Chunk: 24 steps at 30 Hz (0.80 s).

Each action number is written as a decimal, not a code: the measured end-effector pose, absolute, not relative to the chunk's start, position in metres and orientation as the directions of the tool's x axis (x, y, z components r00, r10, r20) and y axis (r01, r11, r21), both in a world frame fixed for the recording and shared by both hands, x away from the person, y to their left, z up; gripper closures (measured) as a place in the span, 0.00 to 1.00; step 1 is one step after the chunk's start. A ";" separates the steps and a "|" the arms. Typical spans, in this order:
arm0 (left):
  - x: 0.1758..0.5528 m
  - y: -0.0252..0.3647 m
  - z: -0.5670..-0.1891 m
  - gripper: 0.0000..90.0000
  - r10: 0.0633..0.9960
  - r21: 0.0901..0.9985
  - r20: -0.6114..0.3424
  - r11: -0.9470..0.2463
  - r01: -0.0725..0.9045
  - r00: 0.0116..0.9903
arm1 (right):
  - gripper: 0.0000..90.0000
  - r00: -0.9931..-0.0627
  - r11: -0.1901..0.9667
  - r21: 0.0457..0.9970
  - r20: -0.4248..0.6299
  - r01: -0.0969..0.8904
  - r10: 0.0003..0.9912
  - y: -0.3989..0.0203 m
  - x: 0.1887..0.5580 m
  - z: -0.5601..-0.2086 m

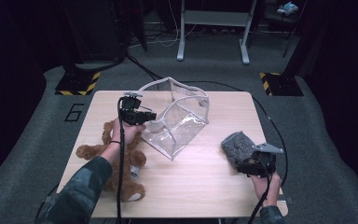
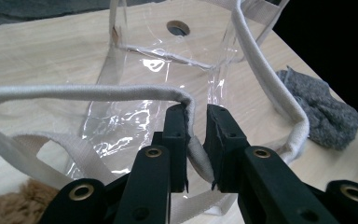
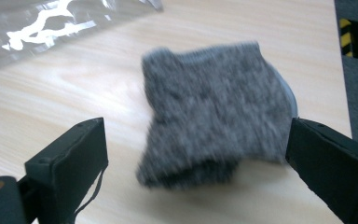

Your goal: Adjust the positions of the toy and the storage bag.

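Right gripper (image 3: 196, 154), jaws spread, hovering near grey sock (image 3: 216, 112); left gripper (image 2: 196, 140) pinching clear bag (image 1: 179, 119) rim (keeping mouth open); straddling sock squarely before closing.

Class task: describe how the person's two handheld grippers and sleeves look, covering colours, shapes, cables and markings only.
Both tools are black. The left gripper has two flat rectangular jaws on arms with brass-ringed holes; a black cable trails from it. The right gripper has blocky black jaws, and in the high view it carries a grey three-cornered plate and a black cable. The left sleeve is dark camouflage-patterned.
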State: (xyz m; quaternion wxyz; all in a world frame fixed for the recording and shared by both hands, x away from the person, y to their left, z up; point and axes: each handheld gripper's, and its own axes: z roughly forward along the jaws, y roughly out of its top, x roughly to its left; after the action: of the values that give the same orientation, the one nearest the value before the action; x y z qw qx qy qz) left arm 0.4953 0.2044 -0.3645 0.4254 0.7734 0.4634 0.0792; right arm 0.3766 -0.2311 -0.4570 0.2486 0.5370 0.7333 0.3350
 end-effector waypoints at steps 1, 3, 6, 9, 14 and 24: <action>0.495 0.204 -0.365 0.87 0.784 0.731 -0.272 -0.209 0.649 0.558 | 0.05 -0.313 0.210 0.761 -0.010 0.614 0.950 -0.229 0.381 -0.452; 0.492 0.203 -0.365 0.87 0.773 0.734 -0.268 -0.222 0.642 0.575 | 0.06 -0.322 0.208 0.765 -0.001 0.609 0.947 -0.224 0.386 -0.445; 0.487 0.203 -0.366 0.87 0.761 0.735 -0.269 -0.235 0.636 0.591 | 0.06 -0.343 0.218 0.773 -0.001 0.596 0.939 -0.216 0.398 -0.432; 0.481 0.204 -0.367 0.87 0.749 0.731 -0.280 -0.240 0.639 0.601 | 0.07 -0.365 0.226 0.784 0.001 0.578 0.931 -0.206 0.411 -0.416; 0.474 0.205 -0.365 0.86 0.730 0.720 -0.277 -0.273 0.638 0.625 | 0.07 -0.405 0.258 0.796 -0.017 0.548 0.914 -0.187 0.431 -0.393; 0.474 0.212 -0.360 0.46 0.789 0.689 -0.283 -0.229 0.688 0.545 | 0.11 -0.460 0.290 0.803 -0.022 0.520 0.888 -0.153 0.478 -0.361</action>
State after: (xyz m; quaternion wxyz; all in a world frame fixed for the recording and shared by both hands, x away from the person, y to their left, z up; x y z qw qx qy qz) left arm 0.4742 0.2117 -0.3605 0.4029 0.7812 0.4726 0.0627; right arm 0.4779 -0.1532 -0.3611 0.2423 0.4596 0.7657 0.3792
